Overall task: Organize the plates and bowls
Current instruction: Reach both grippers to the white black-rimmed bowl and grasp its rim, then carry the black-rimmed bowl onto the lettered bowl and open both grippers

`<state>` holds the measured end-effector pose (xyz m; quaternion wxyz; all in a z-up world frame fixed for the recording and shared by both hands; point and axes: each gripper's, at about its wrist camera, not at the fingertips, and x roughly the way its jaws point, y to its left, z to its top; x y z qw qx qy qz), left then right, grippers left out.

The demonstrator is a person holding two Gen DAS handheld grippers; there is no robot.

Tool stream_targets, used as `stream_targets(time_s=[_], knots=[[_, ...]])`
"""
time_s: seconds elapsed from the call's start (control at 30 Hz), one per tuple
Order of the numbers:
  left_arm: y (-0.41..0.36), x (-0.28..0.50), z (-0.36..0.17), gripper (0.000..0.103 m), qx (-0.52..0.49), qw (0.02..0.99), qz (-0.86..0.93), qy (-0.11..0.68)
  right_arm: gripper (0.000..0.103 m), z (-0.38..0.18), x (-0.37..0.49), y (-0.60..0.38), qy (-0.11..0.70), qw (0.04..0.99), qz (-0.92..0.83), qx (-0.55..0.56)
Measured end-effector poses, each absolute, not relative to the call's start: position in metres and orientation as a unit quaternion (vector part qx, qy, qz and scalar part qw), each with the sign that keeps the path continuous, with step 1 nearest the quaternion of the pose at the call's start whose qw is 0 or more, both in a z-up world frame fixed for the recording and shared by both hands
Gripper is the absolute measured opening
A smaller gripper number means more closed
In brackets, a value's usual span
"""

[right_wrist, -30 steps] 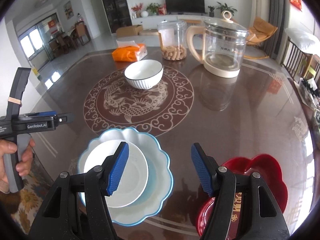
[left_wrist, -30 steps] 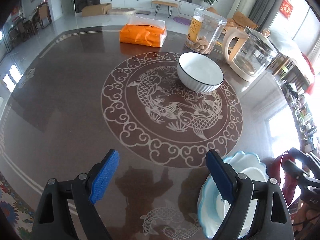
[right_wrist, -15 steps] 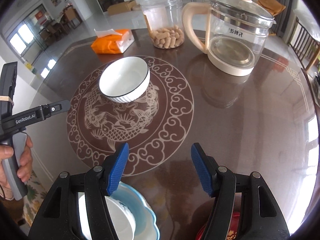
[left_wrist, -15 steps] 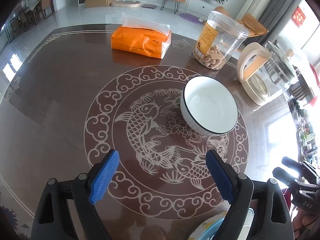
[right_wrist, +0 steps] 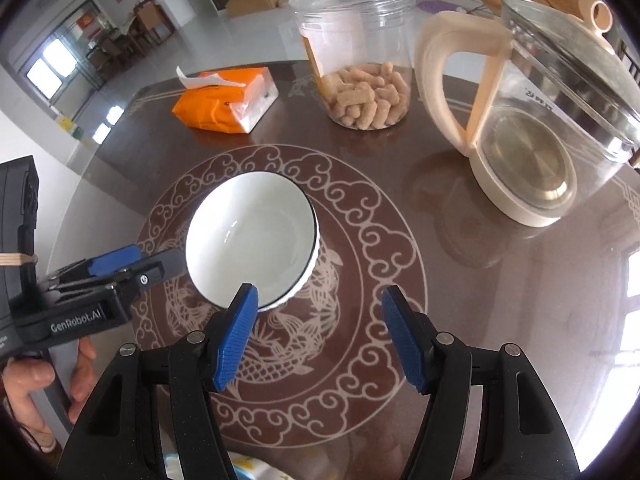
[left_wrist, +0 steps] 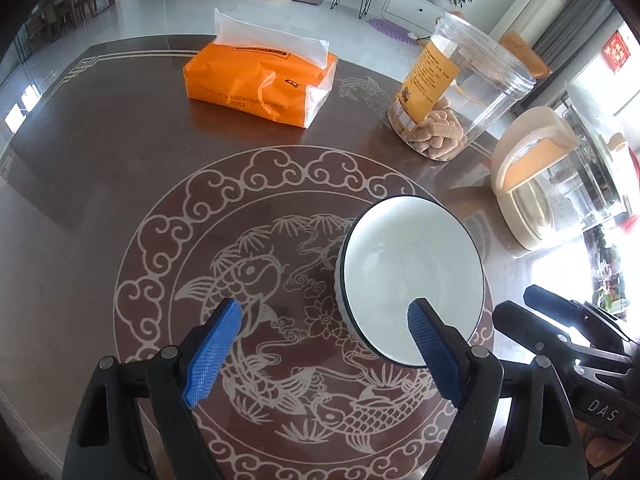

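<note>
From the left wrist, the left claw [left_wrist: 320, 344] hangs with nothing between its pads; its jaws have just been closing a little. The white bowl [left_wrist: 410, 276] sits just ahead, its near rim behind the right-hand pad. A tissue pack [left_wrist: 260, 80] and a snack jar [left_wrist: 452, 92] lie well beyond.

From the right wrist, the right claw [right_wrist: 318, 336] stands open and empty, the bowl [right_wrist: 250, 246] just ahead of its left pad, a kettle [right_wrist: 532, 120] far to the right. The bowl looks not yet gripped, so stacking it seems still to do.
</note>
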<state>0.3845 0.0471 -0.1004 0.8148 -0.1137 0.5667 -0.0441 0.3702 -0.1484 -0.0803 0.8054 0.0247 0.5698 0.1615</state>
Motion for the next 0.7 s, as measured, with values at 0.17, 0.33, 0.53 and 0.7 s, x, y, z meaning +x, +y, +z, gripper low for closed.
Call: stream_targets(time_s=[0.17,0.33,0.53,0.7], knots=[[0.044,0.399,-0.118,0.053,-0.117,0.801,-0.045,0.585,0.056,-0.103,0.392,-0.137,0.587,0.793,0.162,0.020],[0.042,0.405,-0.129,0.032,-0.117,0.794,-0.062,0.593,0.035,-0.124,0.401,-0.132,0.604,0.777,0.172,0.032],[0.026,0.402,-0.120,0.013,-0.084,0.804,-0.074,0.583,0.017,-0.127,0.397,-0.133,0.604,0.777,0.173,0.040],[0.028,0.388,-0.104,0.013,-0.117,0.797,-0.095,0.584,0.012,-0.112,0.389,-0.148,0.599,0.780,0.171,0.067]])
